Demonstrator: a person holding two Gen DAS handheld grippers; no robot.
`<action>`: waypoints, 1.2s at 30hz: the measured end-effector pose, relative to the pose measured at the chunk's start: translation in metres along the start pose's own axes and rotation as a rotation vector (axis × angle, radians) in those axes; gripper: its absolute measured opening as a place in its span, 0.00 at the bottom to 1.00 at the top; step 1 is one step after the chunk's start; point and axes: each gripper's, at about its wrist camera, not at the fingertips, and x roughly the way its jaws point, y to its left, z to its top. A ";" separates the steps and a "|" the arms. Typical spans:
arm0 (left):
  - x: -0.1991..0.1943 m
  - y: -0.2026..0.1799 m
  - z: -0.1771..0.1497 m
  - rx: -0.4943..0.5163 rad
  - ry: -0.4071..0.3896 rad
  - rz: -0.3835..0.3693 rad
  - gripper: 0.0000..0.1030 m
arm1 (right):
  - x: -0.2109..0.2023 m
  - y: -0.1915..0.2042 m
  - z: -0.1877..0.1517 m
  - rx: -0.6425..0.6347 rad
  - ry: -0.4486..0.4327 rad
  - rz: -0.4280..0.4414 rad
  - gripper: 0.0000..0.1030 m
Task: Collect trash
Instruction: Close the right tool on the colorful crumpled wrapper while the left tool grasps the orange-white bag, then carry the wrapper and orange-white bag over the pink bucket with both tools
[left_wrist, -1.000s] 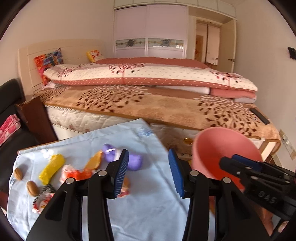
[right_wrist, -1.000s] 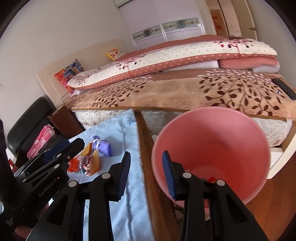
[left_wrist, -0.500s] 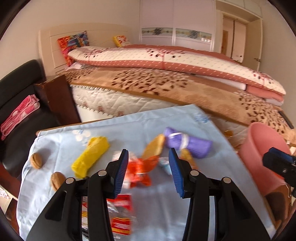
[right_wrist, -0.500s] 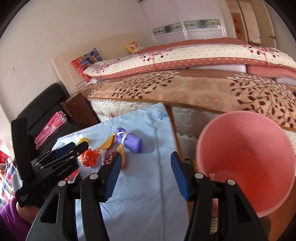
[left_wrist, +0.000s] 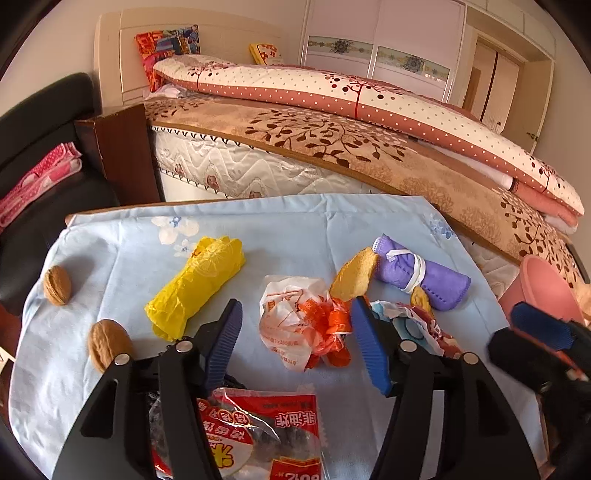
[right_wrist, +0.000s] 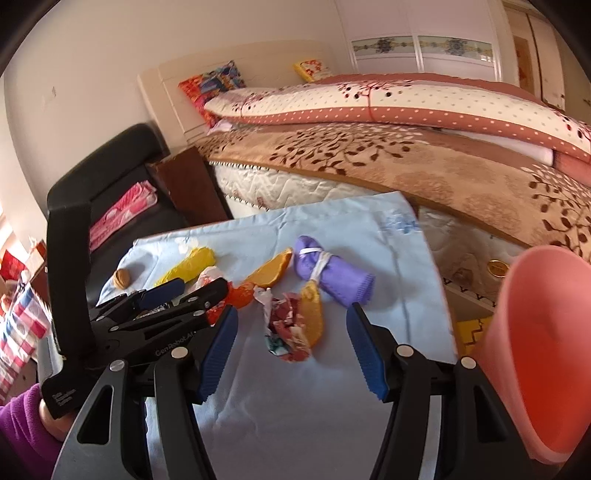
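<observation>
Trash spread on the blue-clothed desk (left_wrist: 110, 369)
Both jaws just widened, empty: left hand-held gripper (left_wrist: 295, 343), right hand-held gripper (right_wrist: 291, 347). Yellow bag (left_wrist: 195, 286) runs lower left to upper right.

Black hand-held gripper (right_wrist: 291, 347) with ribbed blue pads, silver screws; purple sleeve (right_wrist: 22, 432).

Both views swing away from the round pink plastic bin (right_wrist: 535, 354) toward the litter on the pale blue cloth (left_wrist: 295, 229). The left gripper (left_wrist: 295, 343) now frames a crumpled white-and-orange wrapper (left_wrist: 299, 325), its jaws freshly widened. The right gripper (right_wrist: 291, 350), also opening, frames a crumpled red wrapper (right_wrist: 288, 328).
</observation>
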 end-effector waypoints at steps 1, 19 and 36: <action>0.000 0.001 0.000 -0.005 0.000 -0.003 0.62 | 0.004 0.001 0.000 -0.005 0.008 0.000 0.59; 0.006 0.006 -0.006 -0.031 0.047 -0.034 0.63 | 0.061 -0.004 -0.012 -0.014 0.143 -0.056 0.59; -0.028 -0.017 -0.010 0.031 -0.037 -0.031 0.49 | 0.030 -0.013 -0.016 0.033 0.114 -0.044 0.24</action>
